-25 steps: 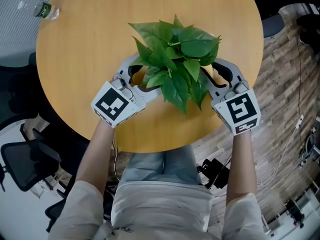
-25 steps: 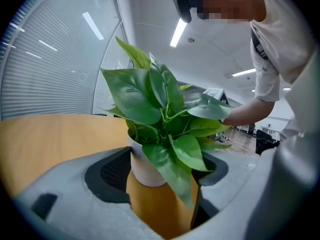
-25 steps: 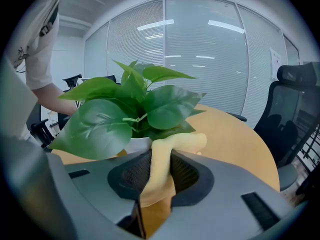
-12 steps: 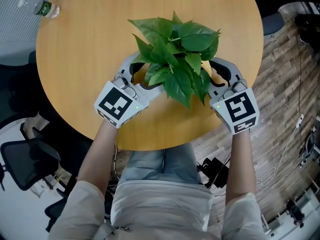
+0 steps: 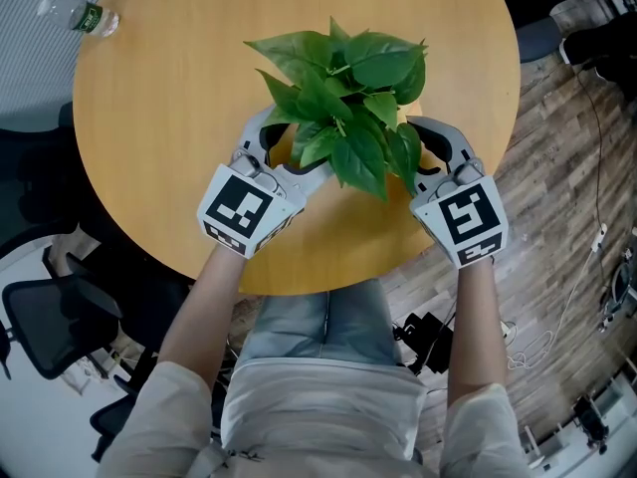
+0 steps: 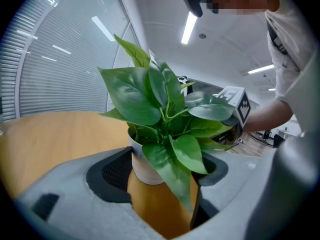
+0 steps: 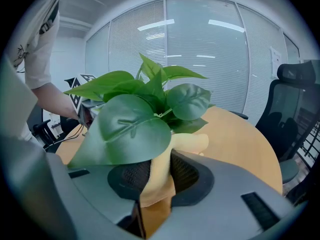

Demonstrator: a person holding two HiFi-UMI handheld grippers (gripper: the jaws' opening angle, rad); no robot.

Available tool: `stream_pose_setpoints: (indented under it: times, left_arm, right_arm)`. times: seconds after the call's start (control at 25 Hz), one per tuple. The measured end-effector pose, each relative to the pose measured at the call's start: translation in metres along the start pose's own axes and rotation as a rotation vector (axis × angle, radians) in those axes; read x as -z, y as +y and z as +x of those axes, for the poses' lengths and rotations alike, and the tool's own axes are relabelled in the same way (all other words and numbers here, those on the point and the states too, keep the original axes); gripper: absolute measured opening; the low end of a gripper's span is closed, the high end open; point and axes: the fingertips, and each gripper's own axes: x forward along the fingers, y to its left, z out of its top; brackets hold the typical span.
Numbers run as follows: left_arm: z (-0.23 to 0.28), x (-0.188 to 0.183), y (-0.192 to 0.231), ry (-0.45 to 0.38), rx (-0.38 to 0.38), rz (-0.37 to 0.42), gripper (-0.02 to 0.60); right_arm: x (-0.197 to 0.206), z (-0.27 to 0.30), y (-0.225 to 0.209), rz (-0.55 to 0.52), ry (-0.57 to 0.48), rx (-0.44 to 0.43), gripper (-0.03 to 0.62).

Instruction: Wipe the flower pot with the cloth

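Observation:
A leafy green plant (image 5: 343, 88) stands in a small white flower pot (image 6: 145, 166) near the front edge of the round wooden table (image 5: 169, 118). In the head view the leaves hide the pot. My left gripper (image 5: 299, 142) reaches in from the left with its jaws spread wide around the pot, and the left pad lies against the pot's wall. My right gripper (image 5: 413, 147) comes in from the right, shut on a yellow cloth (image 7: 160, 174). The cloth's free end (image 7: 192, 144) rests against the pot under the leaves.
A plastic water bottle (image 5: 80, 16) lies at the table's far left edge. A black office chair (image 5: 50, 327) stands on the floor to the left and another chair (image 7: 295, 114) beyond the table. Cables and a black box (image 5: 428, 337) lie on the wood floor.
The plant has turned and shifted a little up and to the left in the head view. Both grippers followed it, the left one swinging slightly round.

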Motion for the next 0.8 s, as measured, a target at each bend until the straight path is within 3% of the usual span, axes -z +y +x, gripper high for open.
stream_pose_setpoints:
  times: [0.8]
  left_arm:
    - [0.008,0.000,-0.010,-0.005,-0.265,-0.137,0.348]
  right_arm:
    - [0.008,-0.001,0.037,0.020,-0.007,-0.039,0.091]
